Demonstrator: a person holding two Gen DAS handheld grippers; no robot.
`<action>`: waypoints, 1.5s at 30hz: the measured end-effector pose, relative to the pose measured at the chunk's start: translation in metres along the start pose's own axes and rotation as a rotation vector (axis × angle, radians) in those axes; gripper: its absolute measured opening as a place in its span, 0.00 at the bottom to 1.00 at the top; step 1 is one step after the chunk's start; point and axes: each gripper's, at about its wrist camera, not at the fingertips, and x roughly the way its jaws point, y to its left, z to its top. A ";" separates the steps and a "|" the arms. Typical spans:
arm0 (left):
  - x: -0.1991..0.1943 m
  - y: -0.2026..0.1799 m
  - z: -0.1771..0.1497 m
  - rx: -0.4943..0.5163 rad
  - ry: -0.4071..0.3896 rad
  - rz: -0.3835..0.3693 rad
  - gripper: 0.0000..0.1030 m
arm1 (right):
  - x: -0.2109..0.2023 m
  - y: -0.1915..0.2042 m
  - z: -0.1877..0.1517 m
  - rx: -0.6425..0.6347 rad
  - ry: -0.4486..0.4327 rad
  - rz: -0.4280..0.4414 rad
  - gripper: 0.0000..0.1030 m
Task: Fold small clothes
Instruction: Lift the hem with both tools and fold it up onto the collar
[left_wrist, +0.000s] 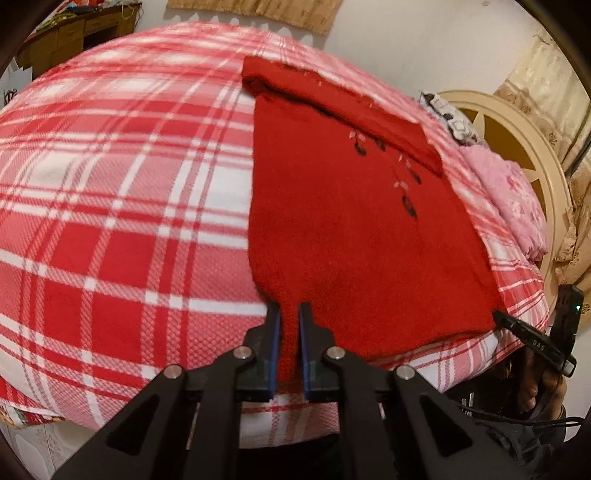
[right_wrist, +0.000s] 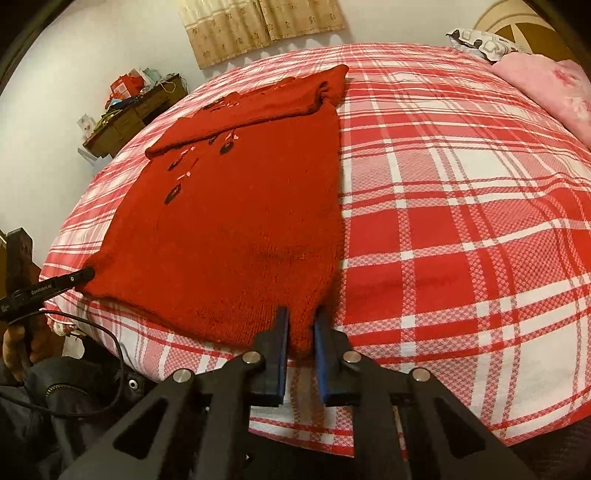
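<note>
Across the red-and-white checked bedspread (left_wrist: 110, 206) in the left wrist view, the red knitted sweater (left_wrist: 343, 229) lies flat with its long axis running away from the camera, a sleeve (left_wrist: 332, 99) folded across its far end, a pink blanket (left_wrist: 509, 199) and a cream headboard (left_wrist: 517, 122) beyond it to the right, and the left gripper (left_wrist: 289, 314) pinching the near hem corner. From the right wrist view, the sweater (right_wrist: 229, 221) stretches lengthwise toward a cluttered wooden desk (right_wrist: 133, 110), nothing lies on top of it, and the right gripper (right_wrist: 301, 317) has its blue pads clamped on the other hem corner.
</note>
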 end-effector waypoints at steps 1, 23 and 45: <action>0.001 0.000 -0.001 -0.002 0.003 0.008 0.14 | 0.000 -0.001 0.001 0.004 -0.001 0.005 0.12; -0.032 0.002 0.034 0.036 -0.151 -0.095 0.08 | -0.024 0.001 0.034 0.017 -0.179 0.120 0.07; -0.043 -0.010 0.181 -0.079 -0.339 -0.253 0.08 | -0.061 0.028 0.202 -0.077 -0.460 0.107 0.07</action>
